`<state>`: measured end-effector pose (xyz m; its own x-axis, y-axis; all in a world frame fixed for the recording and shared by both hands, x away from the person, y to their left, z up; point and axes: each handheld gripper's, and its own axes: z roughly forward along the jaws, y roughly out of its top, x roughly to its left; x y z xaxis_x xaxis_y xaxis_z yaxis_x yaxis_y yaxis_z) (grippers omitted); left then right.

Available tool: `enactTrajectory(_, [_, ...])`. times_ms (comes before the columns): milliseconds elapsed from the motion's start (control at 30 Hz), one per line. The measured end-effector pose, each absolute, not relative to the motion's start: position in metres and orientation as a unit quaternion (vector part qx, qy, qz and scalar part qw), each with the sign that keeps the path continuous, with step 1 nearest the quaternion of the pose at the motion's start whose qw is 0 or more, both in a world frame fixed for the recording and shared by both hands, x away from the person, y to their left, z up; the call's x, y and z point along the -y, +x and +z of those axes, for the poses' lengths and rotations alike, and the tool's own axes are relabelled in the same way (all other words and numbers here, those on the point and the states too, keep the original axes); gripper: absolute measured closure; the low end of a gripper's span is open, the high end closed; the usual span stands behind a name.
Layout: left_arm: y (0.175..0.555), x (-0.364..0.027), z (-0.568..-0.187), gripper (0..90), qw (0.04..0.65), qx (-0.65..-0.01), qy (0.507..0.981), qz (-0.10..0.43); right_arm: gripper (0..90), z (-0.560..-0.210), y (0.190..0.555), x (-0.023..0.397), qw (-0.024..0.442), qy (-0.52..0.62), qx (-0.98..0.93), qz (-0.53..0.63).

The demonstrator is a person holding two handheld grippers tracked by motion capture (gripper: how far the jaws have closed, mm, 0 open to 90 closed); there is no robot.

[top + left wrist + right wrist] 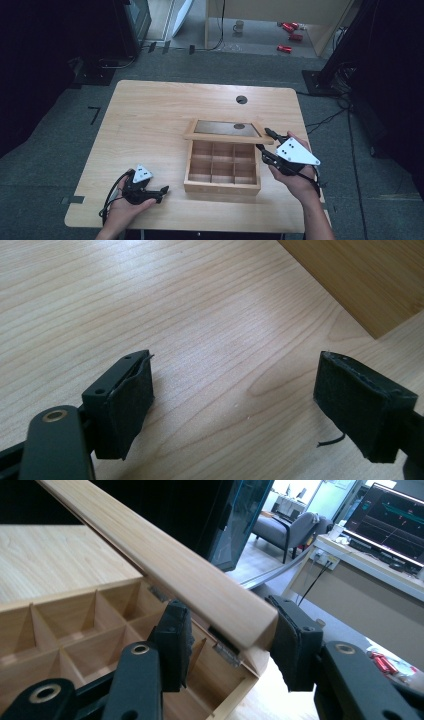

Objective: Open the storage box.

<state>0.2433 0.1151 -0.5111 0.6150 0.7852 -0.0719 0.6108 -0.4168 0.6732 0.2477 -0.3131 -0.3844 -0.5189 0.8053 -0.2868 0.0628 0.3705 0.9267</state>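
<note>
A wooden box [222, 187] with several empty compartments stands right of the table's middle. Its glass-paned lid [227, 129] is tilted up on hinges at the back. My right gripper [263, 140] is at the lid's right end. In the right gripper view the right gripper [232, 640] is shut on the lid's wooden frame [200, 585] near its corner, above the compartments [75, 630]. My left gripper [162, 194] rests low at the table's front left, open and pointing at the box. In the left gripper view, bare table lies between the left gripper [232, 405] pads, and a box corner [360, 280] is ahead.
The light wooden table [150, 125] has a round cable hole [241, 99] behind the box. On the floor beyond it are red cans [285, 48], a mug [239, 26] and dark stand bases. The right gripper view looks out on a chair and monitor [390, 520].
</note>
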Motion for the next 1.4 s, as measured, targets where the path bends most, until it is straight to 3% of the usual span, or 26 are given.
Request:
enactTrajectory(333, [0.243, -0.114, -0.515, 13.4, 0.328, -0.421, 0.83, 0.162, 56.4, -0.368, 0.273, 0.321, 0.361, 0.312, -0.721, 0.502])
enactTrajectory(433, [0.243, -0.11, -0.517, 7.1, 0.319, -0.416, 0.836, 0.164, 57.5, -0.362, 0.282, 0.325, 0.349, 0.316, -0.721, 0.508])
enactTrajectory(467, [0.243, -0.109, -0.517, 1.2, 0.315, -0.416, 0.838, 0.162, 58.1, -0.358, 0.289, 0.327, 0.341, 0.319, -0.72, 0.513])
enactTrajectory(533, [0.244, -0.109, -0.518, 0.0, 0.314, -0.417, 0.837, 0.162, 58.6, -0.354, 0.296, 0.329, 0.336, 0.325, -0.718, 0.516])
enactTrajectory(1400, [0.245, -0.109, -0.52, 0.0, 0.323, -0.411, 0.836, 0.165, 67.0, -0.336, 0.389, 0.346, 0.264, 0.414, -0.665, 0.563])
